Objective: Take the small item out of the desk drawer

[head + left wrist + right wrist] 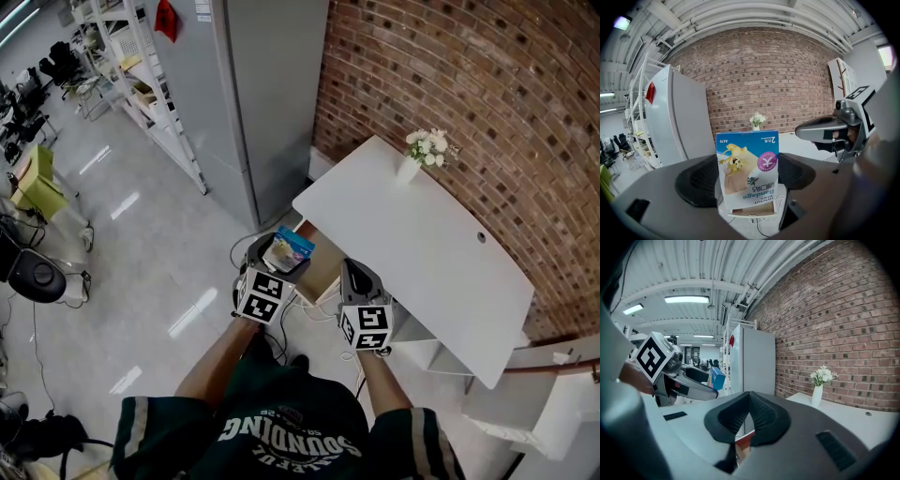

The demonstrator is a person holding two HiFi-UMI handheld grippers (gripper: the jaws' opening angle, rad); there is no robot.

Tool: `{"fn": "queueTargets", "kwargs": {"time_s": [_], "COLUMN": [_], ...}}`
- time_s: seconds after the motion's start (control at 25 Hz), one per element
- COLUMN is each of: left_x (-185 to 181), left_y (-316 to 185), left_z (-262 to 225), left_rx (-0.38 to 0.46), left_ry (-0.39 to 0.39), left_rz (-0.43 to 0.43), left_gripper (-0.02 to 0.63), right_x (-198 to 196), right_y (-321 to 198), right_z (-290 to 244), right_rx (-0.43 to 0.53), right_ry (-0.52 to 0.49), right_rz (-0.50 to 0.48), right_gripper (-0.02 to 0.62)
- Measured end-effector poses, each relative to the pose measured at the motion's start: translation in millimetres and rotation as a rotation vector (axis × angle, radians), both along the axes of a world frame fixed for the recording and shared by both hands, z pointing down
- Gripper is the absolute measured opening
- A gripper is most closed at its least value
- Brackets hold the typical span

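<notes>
Two tools are raised side by side in front of you. Your left tool [746, 176] is clamped on the small bandage box [289, 251], one pad on each side of it, with the print reading upside down in the left gripper view. The box is held above the open drawer [320, 269] under the near end of the white desk [427, 258]. Your right tool [749, 416] has its jaws pressed together with nothing between them, and hangs just beside the left one by the desk's edge. A vase of white flowers [410, 167] stands at the desk's far side, near the brick wall [487, 103].
</notes>
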State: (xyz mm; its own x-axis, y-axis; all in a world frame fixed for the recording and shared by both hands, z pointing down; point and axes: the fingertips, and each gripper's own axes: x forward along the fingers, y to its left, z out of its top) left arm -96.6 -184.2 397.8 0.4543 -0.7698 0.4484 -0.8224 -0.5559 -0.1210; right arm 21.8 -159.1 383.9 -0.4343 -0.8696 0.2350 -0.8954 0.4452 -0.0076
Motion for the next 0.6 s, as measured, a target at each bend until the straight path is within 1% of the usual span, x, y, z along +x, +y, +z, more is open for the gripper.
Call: {"fn": "queueTargets", "kwargs": {"time_s": [0.6], "left_x": [11], "left_y": [-6], "left_z": [5], "left_rx": [-0.009], "left_ry": [0.0], "left_rz": [0.016], "left_gripper": [0.413], "right_x": [8], "right_y": [-3], "right_z": [6], "right_rx": [-0.016], "right_ry": [-0.007], "right_rz": [0.004], "right_gripper": [0.023]}}
